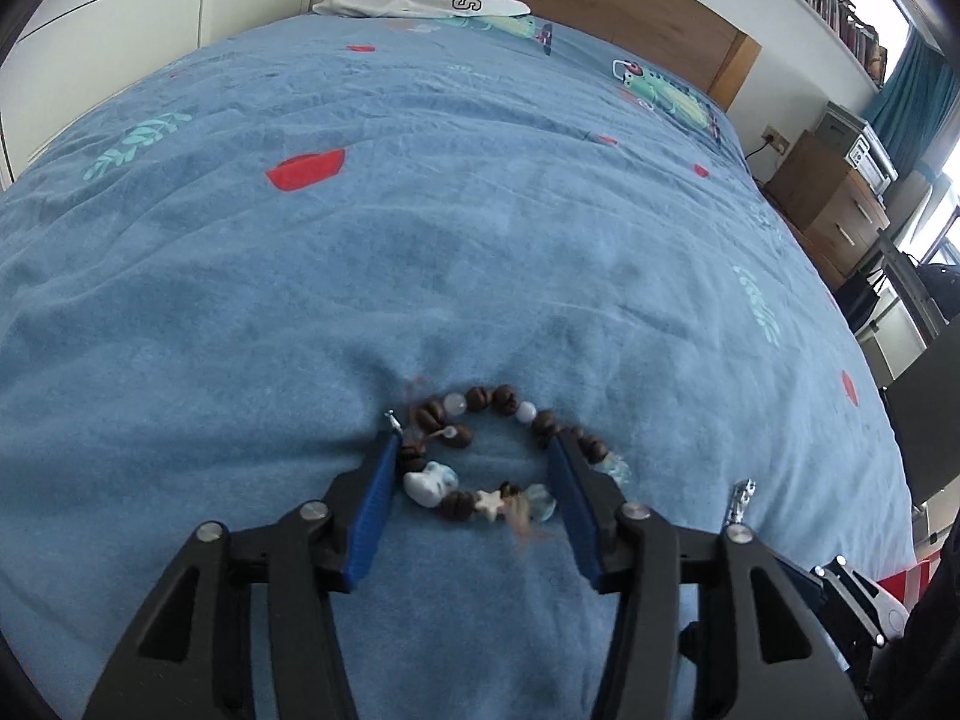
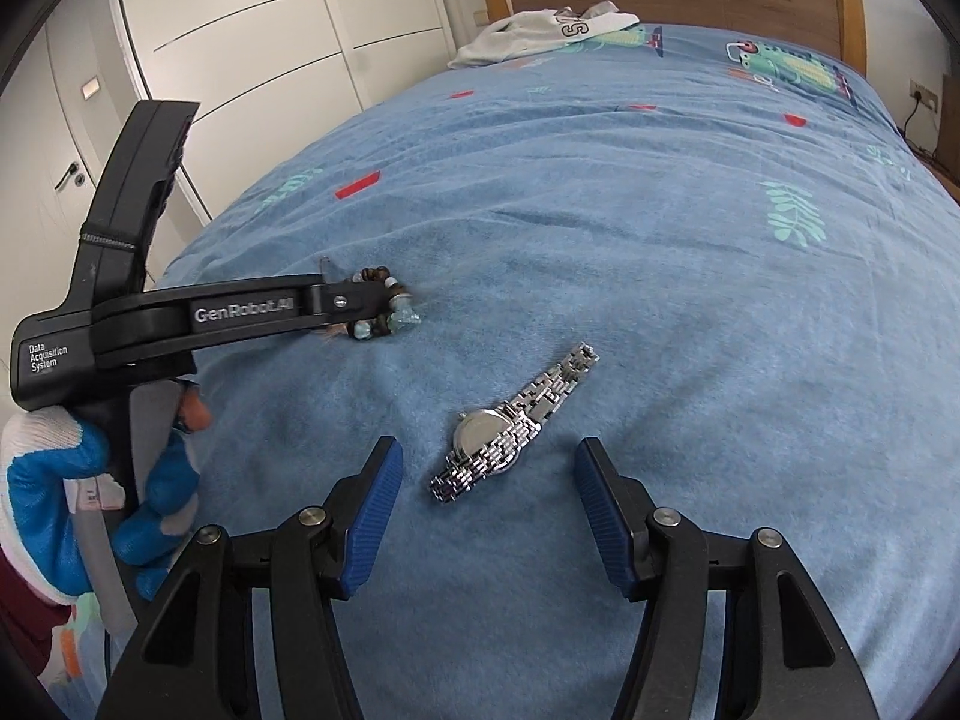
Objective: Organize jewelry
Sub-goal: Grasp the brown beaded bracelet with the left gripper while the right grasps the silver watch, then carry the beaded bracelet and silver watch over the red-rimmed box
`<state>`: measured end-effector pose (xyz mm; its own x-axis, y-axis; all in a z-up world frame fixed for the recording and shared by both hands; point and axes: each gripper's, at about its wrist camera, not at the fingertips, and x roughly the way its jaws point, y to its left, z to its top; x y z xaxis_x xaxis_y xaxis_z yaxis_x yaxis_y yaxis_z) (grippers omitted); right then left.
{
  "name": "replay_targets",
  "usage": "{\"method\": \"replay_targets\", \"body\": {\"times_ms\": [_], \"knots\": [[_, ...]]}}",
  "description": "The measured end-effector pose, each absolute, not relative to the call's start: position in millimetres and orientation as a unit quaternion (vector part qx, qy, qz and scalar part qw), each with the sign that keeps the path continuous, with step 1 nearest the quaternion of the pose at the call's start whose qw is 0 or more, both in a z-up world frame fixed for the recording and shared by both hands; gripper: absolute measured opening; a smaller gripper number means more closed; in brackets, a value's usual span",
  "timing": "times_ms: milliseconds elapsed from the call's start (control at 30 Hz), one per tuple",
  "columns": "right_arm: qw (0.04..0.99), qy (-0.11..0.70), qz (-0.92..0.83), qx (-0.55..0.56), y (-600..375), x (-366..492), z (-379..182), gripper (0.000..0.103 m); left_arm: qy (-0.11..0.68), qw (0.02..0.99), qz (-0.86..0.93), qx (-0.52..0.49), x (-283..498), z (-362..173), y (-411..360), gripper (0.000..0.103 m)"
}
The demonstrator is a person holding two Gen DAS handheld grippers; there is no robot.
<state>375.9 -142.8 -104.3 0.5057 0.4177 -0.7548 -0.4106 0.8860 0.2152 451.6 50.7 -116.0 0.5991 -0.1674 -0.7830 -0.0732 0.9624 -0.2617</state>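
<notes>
Left wrist view: the left gripper (image 1: 477, 450) stands spread, tips pressed into the blue bedspread (image 1: 420, 240), with the beaded bracelet (image 1: 480, 450) lying between the blue pads. Its right-hand beads touch or pass under the right finger; no grip is yet made. To pick well, close on the bead string, not on cloth, and lift straight. Open bedspread extends far and left; the bed edge falls away at right.

Right wrist view: the right gripper (image 2: 486, 507) is spread and empty, the silver watch (image 2: 510, 429) lying just beyond its tips. The left gripper (image 2: 336, 303) works far left, well apart. Clear bedspread lies right and far.
</notes>
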Motion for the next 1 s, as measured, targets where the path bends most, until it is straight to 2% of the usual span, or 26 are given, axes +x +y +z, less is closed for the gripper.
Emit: {"method": "replay_targets", "body": {"times_ms": [67, 200, 233, 267, 300, 367, 433, 1000], "knots": [[0.868, 0.436, 0.238, -0.001, -139.7, 377.6, -105.8, 0.057, 0.447, 0.885, -0.025, -0.125, 455.4, -118.1, 46.1, 0.06], [0.869, 0.435, 0.237, -0.011, -135.3, 378.3, -108.9, 0.035, 0.444, 0.889, -0.02, -0.111, 459.4, -120.1, 39.8, 0.061], [0.87, 0.434, 0.235, -0.01, -136.7, 378.0, -109.1, 0.033, 0.442, 0.89, -0.022, -0.111, 459.7, -120.3, 39.6, 0.06], [0.87, 0.434, 0.235, -0.008, -137.1, 377.8, -109.7, 0.026, 0.44, 0.891, -0.024, -0.113, 458.6, -120.2, 40.0, 0.056], [0.87, 0.433, 0.237, -0.005, -138.4, 377.1, -109.8, 0.024, 0.438, 0.892, -0.025, -0.113, 456.5, -119.7, 40.9, 0.052], [0.871, 0.43, 0.24, -0.004, -139.2, 374.7, -109.3, 0.024, 0.434, 0.894, -0.027, -0.112, 450.9, -119.8, 42.9, 0.029], [0.871, 0.428, 0.242, -0.005, -139.3, 371.4, -108.6, 0.024, 0.433, 0.893, -0.035, -0.116, 447.1, -118.5, 45.3, 0.015], [0.878, 0.405, 0.246, 0.069, -168.4, 306.3, -85.4, 0.023, 0.425, 0.896, -0.081, -0.095, 361.2, -82.9, 26.6, 0.015]]}}
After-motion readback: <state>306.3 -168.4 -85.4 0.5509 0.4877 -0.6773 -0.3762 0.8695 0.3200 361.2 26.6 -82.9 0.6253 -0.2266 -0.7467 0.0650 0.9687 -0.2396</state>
